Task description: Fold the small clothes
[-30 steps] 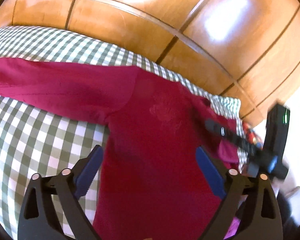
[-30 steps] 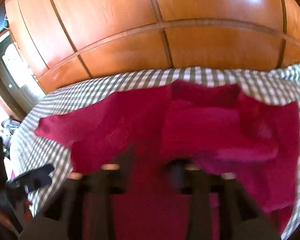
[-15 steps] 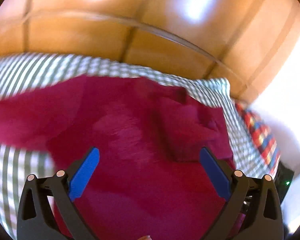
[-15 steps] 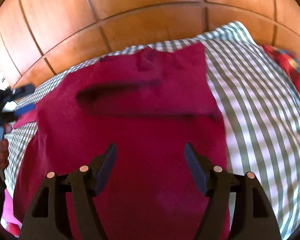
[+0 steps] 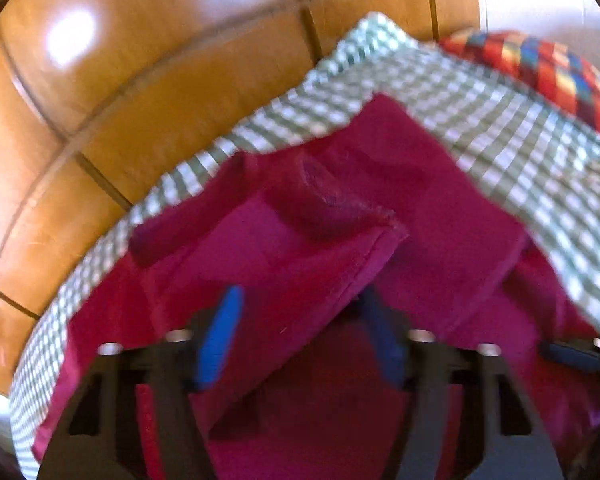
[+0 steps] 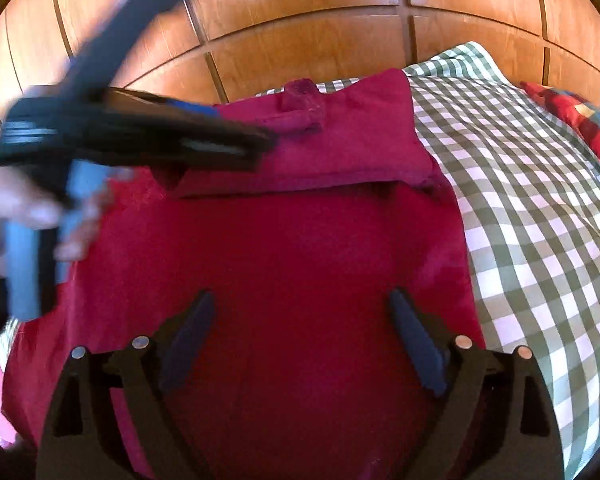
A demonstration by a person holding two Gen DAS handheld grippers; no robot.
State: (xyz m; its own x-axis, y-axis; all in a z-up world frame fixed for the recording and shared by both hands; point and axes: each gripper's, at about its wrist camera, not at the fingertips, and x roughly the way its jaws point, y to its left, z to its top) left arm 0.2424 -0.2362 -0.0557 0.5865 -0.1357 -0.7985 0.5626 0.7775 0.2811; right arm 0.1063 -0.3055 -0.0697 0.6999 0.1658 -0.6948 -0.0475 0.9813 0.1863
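The left gripper (image 5: pixel 300 336) has swung over and is closing on the folded sleeve (image 5: pixel 300 264) of the red shirt (image 6: pixel 300 272); the right gripper (image 6: pixel 300 340) is opening, empty.

- A red garment (image 6: pixel 300 248) lies on a green checked cloth (image 6: pixel 532 184).
- The right gripper (image 6: pixel 300 336), jaws opening, hovers over the garment's near end.
- The left gripper (image 6: pixel 256 148), blurred, reaches over its folded far end.
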